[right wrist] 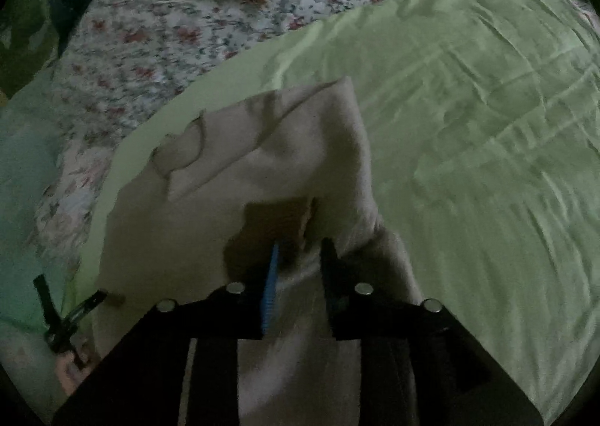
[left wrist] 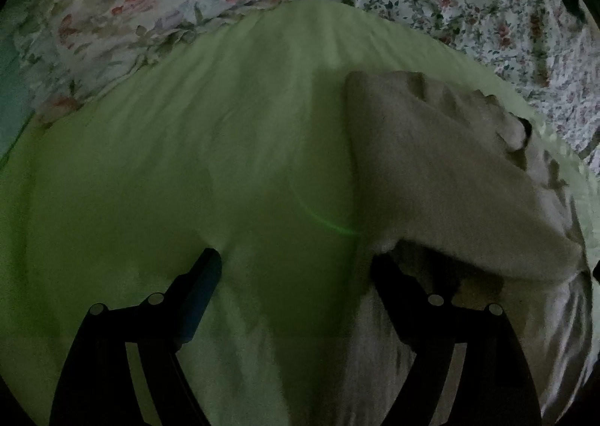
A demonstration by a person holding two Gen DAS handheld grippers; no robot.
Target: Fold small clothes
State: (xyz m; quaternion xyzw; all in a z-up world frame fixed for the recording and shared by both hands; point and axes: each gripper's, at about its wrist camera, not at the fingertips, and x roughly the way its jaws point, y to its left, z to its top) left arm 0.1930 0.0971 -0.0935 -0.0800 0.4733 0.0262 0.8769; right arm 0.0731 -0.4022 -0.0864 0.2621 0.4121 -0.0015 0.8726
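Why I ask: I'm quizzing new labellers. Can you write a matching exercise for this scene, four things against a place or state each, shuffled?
Things:
1. beige fleecy garment
2. light green cotton bed sheet
3. white quilted bedspread with small red flowers
4. black two-finger left gripper

Places or states:
A. spread out, wrinkled, under the clothing
B. jaws wide apart
C. lying partly folded over itself
D. beyond the far edge of the green cloth

Pairs: 1-C, 2-A, 3-D, 4-B

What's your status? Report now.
Left gripper open over green sheet. Right gripper open, beige garment between its fingers, part folded. Nothing in the way.
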